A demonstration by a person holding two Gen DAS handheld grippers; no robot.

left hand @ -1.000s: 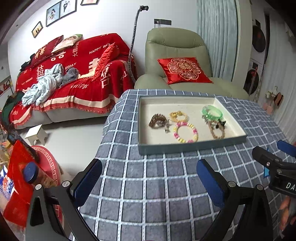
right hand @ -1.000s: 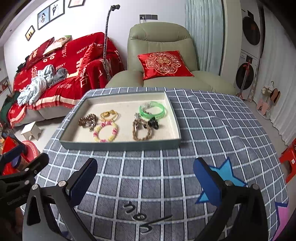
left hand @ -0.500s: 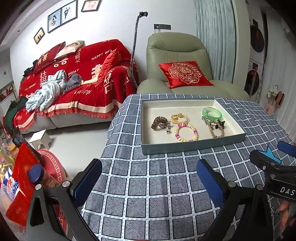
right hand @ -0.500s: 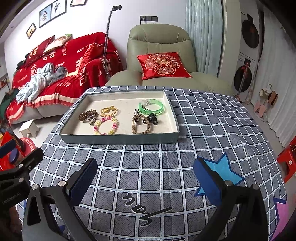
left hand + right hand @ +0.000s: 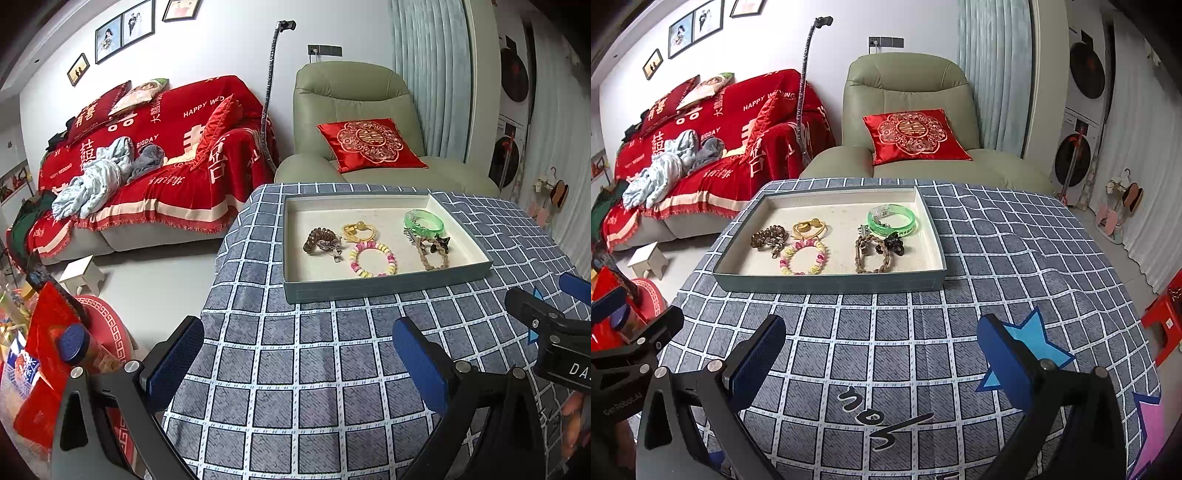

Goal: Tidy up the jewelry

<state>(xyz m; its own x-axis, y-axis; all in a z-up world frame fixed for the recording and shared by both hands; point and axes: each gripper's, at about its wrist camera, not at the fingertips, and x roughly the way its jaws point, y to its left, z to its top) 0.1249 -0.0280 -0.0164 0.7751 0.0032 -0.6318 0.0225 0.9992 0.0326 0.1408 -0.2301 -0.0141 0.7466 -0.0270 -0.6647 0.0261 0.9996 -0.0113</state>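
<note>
While both grippers hang above the near part of the table (image 5: 1015,258), nothing sits between their blue pads: the left gripper (image 5: 295,358) is spread wide and empty, and the right gripper (image 5: 882,354) is spread wide and empty too. In the left wrist view the right gripper's black frame juts in at the right edge; in the right wrist view the left one shows at the left edge.

The tray (image 5: 827,282) lies on the grid-pattern cloth at the far part of the table, toward its far left corner, well apart from both grippers. All the jewelry lies inside it. Toward the tray's left end rests a brown coil (image 5: 768,238) with a metal clip touching it. Just beside it, nearer the far edge, is a gold ring (image 5: 809,228). In front of that, close to the tray's near edge, lies a bead bracelet (image 5: 803,256) of pink, yellow and white beads. Toward the right end a green bangle (image 5: 892,220) sits nearest the far right corner. A brown braid (image 5: 873,254) lies in front of it, by the near edge, and a black clip (image 5: 894,244) touches the braid on its right.

On the near cloth there are a blue star (image 5: 1027,354) under the right gripper's right finger and a black scrawl (image 5: 875,413) at the near edge.

Beyond the table stand a green armchair (image 5: 908,92) with a red cushion (image 5: 912,134) and a sofa (image 5: 720,122) under a red throw
</note>
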